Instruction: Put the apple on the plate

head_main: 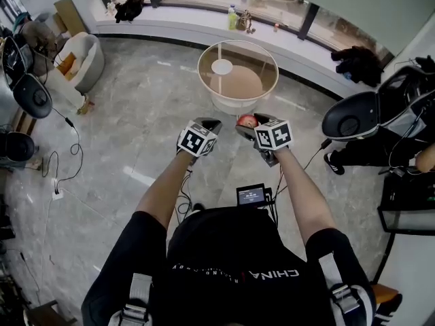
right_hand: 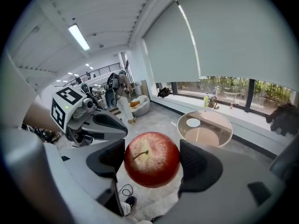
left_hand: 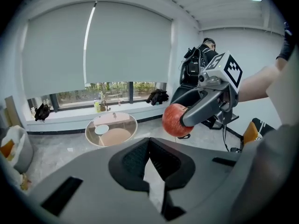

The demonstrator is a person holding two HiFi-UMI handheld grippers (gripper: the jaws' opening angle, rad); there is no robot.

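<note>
Carrying should be done level toward white plate [head_main: 221,66] on far round glass worktop [head_main: 255,56]; red apple [right_hand: 152,159] is clamped by right hand-held gripper [head_main: 249,123]; left hand-held gripper [head_main: 209,126] is closed, empty.

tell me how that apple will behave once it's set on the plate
Round and glossy, the apple may roll or rock on the plate. It looks firm: the right gripper pinches its sides with no visible dent.

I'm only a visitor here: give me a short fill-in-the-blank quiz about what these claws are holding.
The right claw grips a red ____.
The left claw holds ____.
The white plate lies on a round ____ table.
Missing words: apple; nothing; glass.
</note>
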